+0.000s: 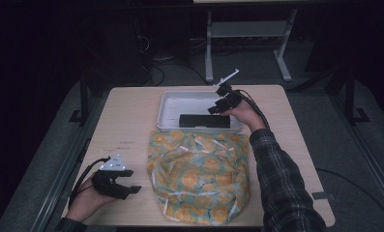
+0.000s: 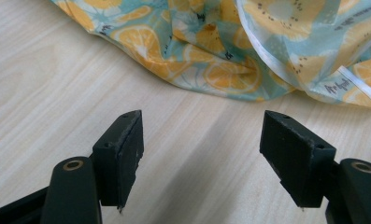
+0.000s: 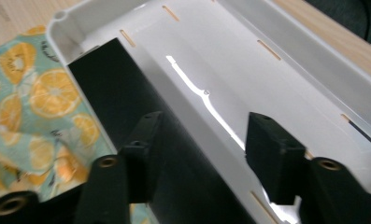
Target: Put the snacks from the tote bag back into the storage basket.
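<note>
A white plastic tray (image 1: pixel 170 99) sits at the far middle of the table, with a long black box (image 1: pixel 204 120) lying along its near wall. My right gripper (image 1: pixel 214 109) hovers over the box's right end. In the right gripper view its jaws (image 3: pixel 206 123) stand open above the black box (image 3: pixel 113 93) and the tray floor (image 3: pixel 276 65), with nothing pressed between them. A crumpled cloth bag (image 1: pixel 199 174) with an orange-slice print lies in front of the tray. My left gripper (image 1: pixel 131 181) rests near the table's front left, open, pointing at the bag (image 2: pixel 230 60).
The pale wooden table (image 1: pixel 126 125) has bare surface left of the bag and tray. The bag's far edge touches the tray's near wall. A white table frame (image 1: pixel 247 29) and cables stand on the dark floor beyond.
</note>
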### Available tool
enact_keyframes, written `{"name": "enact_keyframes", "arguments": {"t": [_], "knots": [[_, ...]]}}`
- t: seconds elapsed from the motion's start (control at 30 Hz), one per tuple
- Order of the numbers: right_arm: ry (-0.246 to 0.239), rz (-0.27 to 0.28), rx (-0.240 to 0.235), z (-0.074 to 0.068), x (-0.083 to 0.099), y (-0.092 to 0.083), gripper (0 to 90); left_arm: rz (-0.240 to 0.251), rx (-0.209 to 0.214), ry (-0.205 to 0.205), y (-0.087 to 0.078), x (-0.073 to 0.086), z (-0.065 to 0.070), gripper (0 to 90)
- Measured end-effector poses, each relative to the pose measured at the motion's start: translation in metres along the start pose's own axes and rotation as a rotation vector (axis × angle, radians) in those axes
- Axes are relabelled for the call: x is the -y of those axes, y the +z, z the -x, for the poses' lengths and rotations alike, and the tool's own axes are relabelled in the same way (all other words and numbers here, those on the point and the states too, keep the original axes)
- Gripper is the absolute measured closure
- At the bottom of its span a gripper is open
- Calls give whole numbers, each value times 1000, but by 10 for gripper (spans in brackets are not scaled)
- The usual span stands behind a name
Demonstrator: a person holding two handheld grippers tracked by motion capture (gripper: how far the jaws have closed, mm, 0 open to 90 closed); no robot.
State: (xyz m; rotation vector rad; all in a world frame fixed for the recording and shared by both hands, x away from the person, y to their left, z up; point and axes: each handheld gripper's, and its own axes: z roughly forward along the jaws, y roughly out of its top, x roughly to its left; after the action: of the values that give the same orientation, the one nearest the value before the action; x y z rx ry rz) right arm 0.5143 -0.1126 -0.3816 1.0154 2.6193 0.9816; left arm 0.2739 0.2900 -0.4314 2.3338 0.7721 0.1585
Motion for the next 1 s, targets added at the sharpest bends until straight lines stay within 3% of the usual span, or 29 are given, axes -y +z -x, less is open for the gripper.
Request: {"name": "enact_keyframes", "arguments": {"t": [0.07, 0.17, 0.23, 0.67, 0.9, 1.0], "knots": [[2, 5, 16, -4, 5, -8, 375, 9, -2, 13, 0, -1, -3, 290], [-7, 30, 25, -11, 18, -20, 368, 9, 3, 17, 1, 0, -5, 277], [-13, 34, 35, -16, 26, -27, 354, 23, 6, -2, 1, -1, -4, 264], [-25, 61, 80, -42, 81, -52, 294, 38, -19, 2, -3, -3, -7, 232], [-12, 72, 54, -60, 107, -62, 266, 46, -24, -6, -4, -2, -9, 231], [-30, 78, 63, -68, 116, -71, 262, 40, -26, -8, -5, -1, -10, 231]]}}
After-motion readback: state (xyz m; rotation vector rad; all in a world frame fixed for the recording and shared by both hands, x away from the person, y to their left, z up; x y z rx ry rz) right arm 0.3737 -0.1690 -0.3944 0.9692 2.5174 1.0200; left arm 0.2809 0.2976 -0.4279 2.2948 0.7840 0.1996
